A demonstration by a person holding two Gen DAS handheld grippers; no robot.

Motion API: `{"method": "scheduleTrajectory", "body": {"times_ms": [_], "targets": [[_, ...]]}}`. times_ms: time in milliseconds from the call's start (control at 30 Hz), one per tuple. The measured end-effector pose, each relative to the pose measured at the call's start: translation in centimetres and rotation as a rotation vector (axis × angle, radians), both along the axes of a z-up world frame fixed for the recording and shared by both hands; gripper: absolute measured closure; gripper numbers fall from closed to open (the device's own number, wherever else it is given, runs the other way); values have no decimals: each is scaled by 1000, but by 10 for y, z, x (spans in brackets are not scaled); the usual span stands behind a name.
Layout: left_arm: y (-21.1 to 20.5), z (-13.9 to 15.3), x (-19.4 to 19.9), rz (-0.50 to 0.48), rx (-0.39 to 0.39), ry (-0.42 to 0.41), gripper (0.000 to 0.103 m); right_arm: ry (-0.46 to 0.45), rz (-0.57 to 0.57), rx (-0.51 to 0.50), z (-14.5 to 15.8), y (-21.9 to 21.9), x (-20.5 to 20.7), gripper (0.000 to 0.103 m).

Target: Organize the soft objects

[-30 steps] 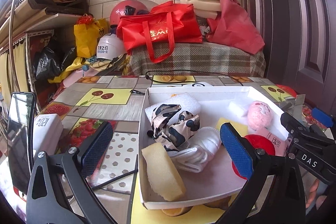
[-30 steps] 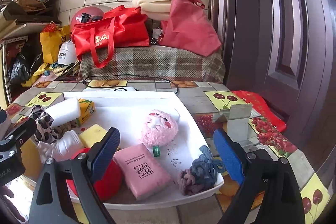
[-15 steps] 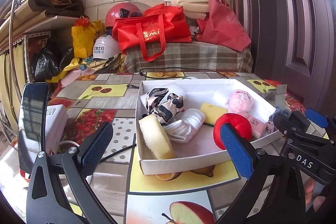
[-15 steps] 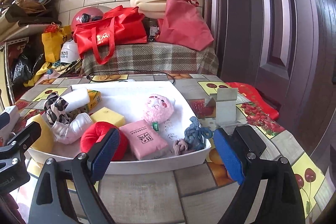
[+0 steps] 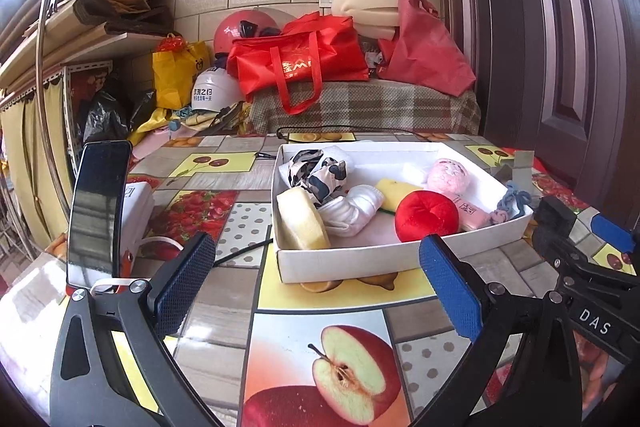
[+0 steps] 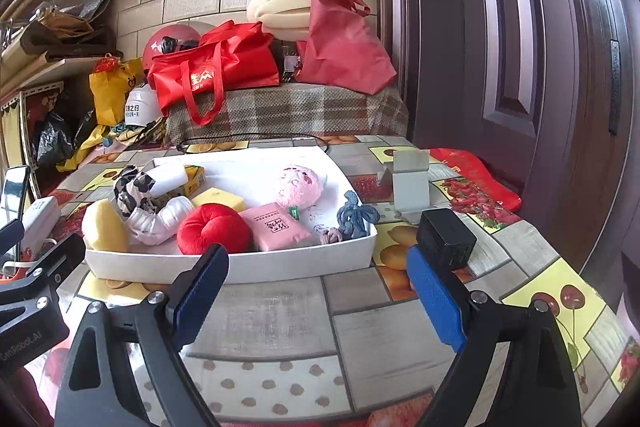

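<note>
- Both claws stand wide and hold nothing: the left claw (image 5: pixel 316 275) hangs over the front of the desk (image 5: pixel 320 307), short of the white box (image 5: pixel 352 261), and the right claw (image 6: pixel 318 287) likewise faces the box's front wall.
- All the soft things lie inside the box, which sits toward the far right part of the desk: a yellow sponge (image 5: pixel 302 219) in the front left corner, rolled white socks (image 5: pixel 352 207) beside it, a red cushion (image 5: pixel 426 217) near the front wall, a pink pack (image 6: pixel 274 227), a pink plush (image 6: pixel 299 187) behind, and a blue rag (image 6: pixel 356 215) at the right wall.
- The box looks full, so I judge sorting nearly done or about to start afresh; pick one item before you go in.
- Come over the front wall from above, not through it; the box is light and may slide.
- Take the red cushion or the sponge first: they are nearest and free on top.
- Squeeze gently; soft things bulge and slip.
- Keep the right claw clear of the black block (image 6: pixel 446 239) by the box's corner.
</note>
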State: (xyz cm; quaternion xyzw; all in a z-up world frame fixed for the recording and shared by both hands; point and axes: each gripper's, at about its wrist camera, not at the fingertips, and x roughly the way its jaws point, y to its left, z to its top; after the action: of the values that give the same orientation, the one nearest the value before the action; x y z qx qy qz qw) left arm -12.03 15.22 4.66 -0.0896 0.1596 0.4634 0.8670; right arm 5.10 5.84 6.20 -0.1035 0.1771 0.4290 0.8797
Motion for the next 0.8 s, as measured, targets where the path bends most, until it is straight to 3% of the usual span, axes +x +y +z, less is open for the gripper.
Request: {"method": "scheduleTrajectory", "body": {"times_ms": [167,333,467,633,800], "targets": [[-22,-1,-3,-32,0,20,0,7,31,-15,-1,-22,-13,12],[-39,-6,-1,-19,-37,93,0,27,29,20,0,-53,-20,12],[-47,-10,-2,-43,-104,123,0,9,-87,76,9,-92,-27,12],[-62,-1,-12,-42,-59,84,0,-2,-267,180,16,-141,-37,12],[-70,2,-15,-74,-56,75,0,119,-250,160,9,-146,-19,12]]}}
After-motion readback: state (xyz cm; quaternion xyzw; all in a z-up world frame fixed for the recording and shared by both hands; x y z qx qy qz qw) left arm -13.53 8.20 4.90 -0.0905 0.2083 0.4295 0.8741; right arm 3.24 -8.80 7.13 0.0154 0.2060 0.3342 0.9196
